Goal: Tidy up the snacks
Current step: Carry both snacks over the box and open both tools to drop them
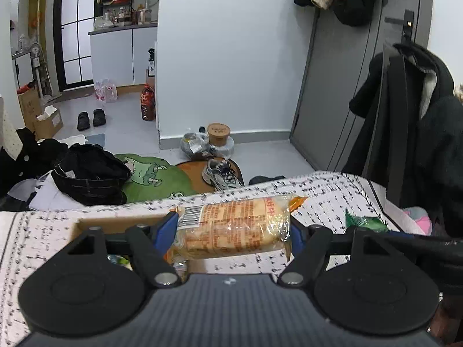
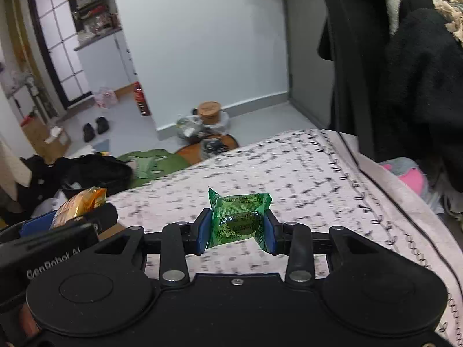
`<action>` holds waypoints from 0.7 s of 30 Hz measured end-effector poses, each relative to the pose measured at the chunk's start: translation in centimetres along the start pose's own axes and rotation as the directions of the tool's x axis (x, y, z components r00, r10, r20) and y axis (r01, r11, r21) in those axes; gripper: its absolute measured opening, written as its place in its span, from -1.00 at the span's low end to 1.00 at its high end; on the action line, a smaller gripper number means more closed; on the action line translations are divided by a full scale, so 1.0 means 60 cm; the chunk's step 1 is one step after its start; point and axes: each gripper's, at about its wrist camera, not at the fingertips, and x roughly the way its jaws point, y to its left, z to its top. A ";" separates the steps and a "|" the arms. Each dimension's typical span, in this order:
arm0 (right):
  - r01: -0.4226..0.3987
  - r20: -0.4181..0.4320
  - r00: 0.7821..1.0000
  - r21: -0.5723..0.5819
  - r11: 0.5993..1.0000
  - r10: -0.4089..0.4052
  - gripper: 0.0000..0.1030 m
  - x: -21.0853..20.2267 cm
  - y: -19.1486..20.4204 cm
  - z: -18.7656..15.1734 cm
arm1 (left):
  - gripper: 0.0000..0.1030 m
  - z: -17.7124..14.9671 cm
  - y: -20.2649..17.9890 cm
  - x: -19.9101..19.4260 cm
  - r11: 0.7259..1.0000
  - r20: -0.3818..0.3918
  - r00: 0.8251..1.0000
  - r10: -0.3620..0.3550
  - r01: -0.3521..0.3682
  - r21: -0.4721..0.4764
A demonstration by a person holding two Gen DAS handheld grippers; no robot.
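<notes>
A lived-in home: a bed with a white black-patterned cover (image 2: 303, 173), dark coats hanging on a grey door (image 1: 332, 86), black slippers (image 1: 91, 118) on the floor, white kitchen cabinets (image 1: 121, 55) beyond

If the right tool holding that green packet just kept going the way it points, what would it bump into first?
Most likely the patterned bedspread: the right tool, shut on the green packet, tilts downward over it. Nothing else shows in between, though depth is hard to judge.

I see a pale wall (image 1: 231, 57) mid-frame, a grey door (image 1: 341, 92) at right with dark coats (image 1: 405, 144) hanging. Upper left, white kitchen cabinets (image 1: 121, 55) and a black-framed glass door (image 1: 73, 29). Grey floor (image 1: 124, 115), green rug (image 1: 156, 176), patterned bedspread (image 2: 289, 167) below.
</notes>
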 end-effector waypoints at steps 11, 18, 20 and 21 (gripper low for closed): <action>-0.095 -0.012 0.995 -0.029 0.995 0.095 -0.29 -0.008 0.075 -0.009 | 0.44 0.007 0.079 -0.038 0.999 0.019 0.998 0.052 -0.052 -0.014; -0.132 -0.028 0.991 -0.068 0.989 0.131 -0.29 -0.012 0.118 -0.017 | 0.44 -0.008 0.128 -0.042 0.996 -0.007 0.997 0.073 -0.074 -0.052; -0.142 -0.032 0.990 -0.072 0.987 0.140 -0.29 -0.017 0.127 -0.019 | 0.44 -0.012 0.142 -0.045 0.995 -0.015 0.997 0.078 -0.079 -0.062; -0.147 -0.033 0.989 -0.075 0.986 0.145 -0.29 -0.019 0.131 -0.019 | 0.44 -0.013 0.149 -0.048 0.994 -0.015 0.996 0.084 -0.085 -0.063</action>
